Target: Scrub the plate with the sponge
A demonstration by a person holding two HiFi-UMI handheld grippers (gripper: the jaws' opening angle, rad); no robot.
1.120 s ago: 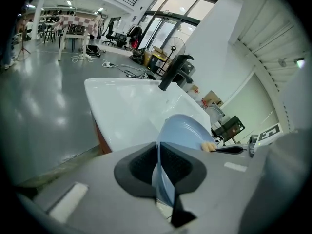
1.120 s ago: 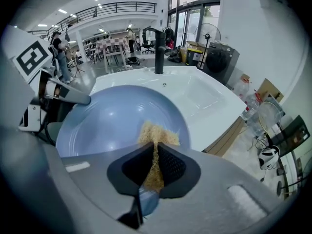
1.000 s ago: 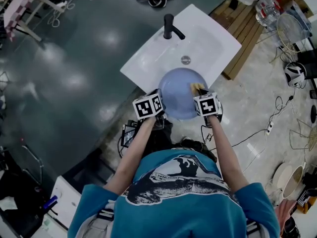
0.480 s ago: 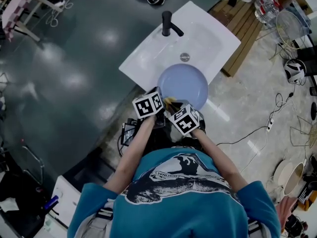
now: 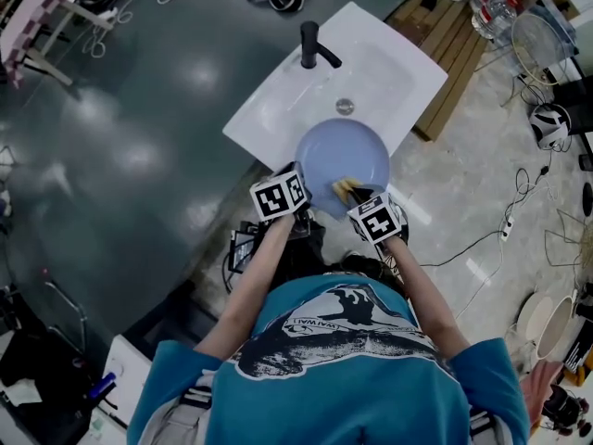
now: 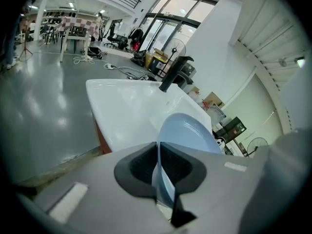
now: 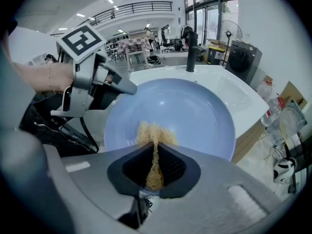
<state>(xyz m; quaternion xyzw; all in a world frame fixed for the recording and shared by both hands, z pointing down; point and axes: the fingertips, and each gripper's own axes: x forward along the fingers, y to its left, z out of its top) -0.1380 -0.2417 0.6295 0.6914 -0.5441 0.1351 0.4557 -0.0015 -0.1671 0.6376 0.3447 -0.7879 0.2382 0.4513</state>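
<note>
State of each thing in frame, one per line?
plate, held by its rim over the sink, face up
sponge, pinched, pressed on plate's near side
left tongs, shut on plate
right tongs, shut on sponge
faucet, no water seen

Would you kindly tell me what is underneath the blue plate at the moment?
The white sink lies below the plate, its drain and black tap showing beyond the far rim. The basin's near part and edge are covered by the plate.
</note>
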